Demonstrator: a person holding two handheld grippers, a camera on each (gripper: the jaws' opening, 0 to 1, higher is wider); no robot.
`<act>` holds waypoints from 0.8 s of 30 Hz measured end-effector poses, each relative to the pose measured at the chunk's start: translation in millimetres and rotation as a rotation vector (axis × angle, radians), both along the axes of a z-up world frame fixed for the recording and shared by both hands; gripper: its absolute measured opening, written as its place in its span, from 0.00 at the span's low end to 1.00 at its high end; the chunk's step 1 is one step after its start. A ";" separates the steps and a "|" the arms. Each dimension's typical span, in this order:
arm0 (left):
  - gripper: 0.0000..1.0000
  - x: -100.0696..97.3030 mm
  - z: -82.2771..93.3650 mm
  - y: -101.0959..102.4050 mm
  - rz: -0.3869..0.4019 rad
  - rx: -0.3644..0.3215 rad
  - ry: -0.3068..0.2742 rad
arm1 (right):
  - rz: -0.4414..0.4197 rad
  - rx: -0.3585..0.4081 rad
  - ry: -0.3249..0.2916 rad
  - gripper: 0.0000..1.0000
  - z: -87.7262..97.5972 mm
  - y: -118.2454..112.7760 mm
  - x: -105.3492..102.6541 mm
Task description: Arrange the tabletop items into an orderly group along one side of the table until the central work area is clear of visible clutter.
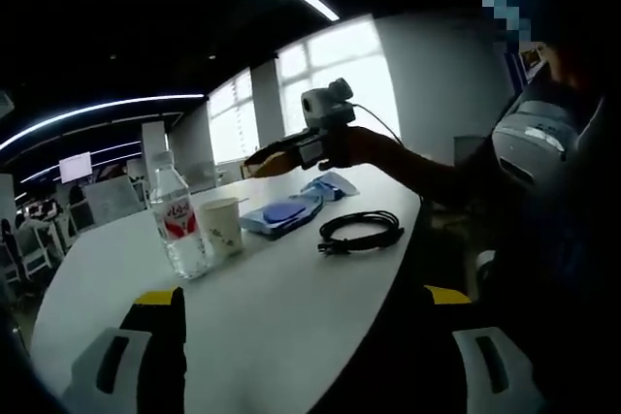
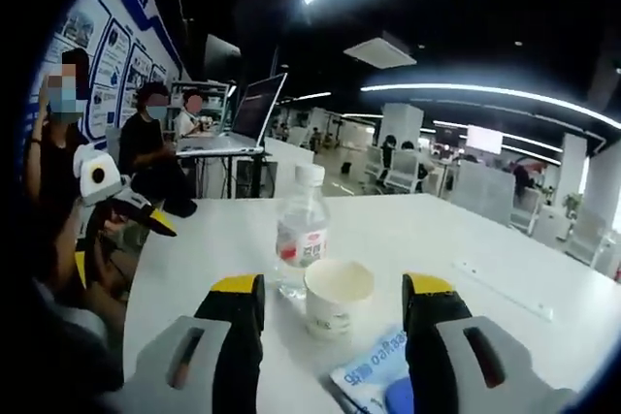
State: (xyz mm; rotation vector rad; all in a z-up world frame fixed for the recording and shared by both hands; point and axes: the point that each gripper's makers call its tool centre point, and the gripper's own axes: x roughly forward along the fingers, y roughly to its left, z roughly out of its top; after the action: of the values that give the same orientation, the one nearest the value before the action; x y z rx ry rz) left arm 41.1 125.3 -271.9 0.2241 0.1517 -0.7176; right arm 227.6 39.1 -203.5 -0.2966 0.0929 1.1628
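Both grippers stand with jaws apart and nothing between them. In the left gripper view the left gripper [image 1: 301,356] hangs low over the near edge of the white table [image 1: 291,307], one jaw over the tabletop and the other past its rim. The right gripper [image 1: 291,154] reaches in from the far side of that view, held by a hand just above the blue packet [image 1: 291,210].

In the right gripper view the right gripper [image 2: 335,336] looks straight at the paper cup [image 2: 335,298], which stands upright between the lines of its jaws, a little ahead of the tips. The water bottle [image 2: 303,230] stands upright just behind the cup and slightly to its left, close beside it, perhaps touching. The blue packet [image 2: 374,375] lies flat beneath the right jaw.

The coiled black cable [image 1: 359,232] lies apart from that cluster, nearer the table's rim, its long axis running across the left gripper view.

The right gripper is the nearer one to the cup, so a short push forward would likely bring the cup between its jaws. The bottle so close behind could be knocked over.
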 end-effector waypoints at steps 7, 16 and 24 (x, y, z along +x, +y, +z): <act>1.00 -1.4 3.5 -4.0 -0.014 -0.004 -0.014 | 0.007 -0.009 -0.003 0.75 -2.3 -1.1 -9.0; 1.00 -3.8 11.9 -10.3 -0.037 -0.037 -0.051 | -0.005 -0.024 -0.023 0.91 -6.1 -4.1 -15.5; 1.00 -0.1 8.3 -1.8 0.005 -0.035 -0.026 | -0.026 -0.060 -0.007 1.00 -15.4 -10.1 -16.1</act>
State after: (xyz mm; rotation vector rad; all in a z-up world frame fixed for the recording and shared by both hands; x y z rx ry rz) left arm 41.1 123.5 -263.6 0.1997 0.1149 -0.7119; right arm 211.5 29.0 -218.8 -0.3513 0.1247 1.1339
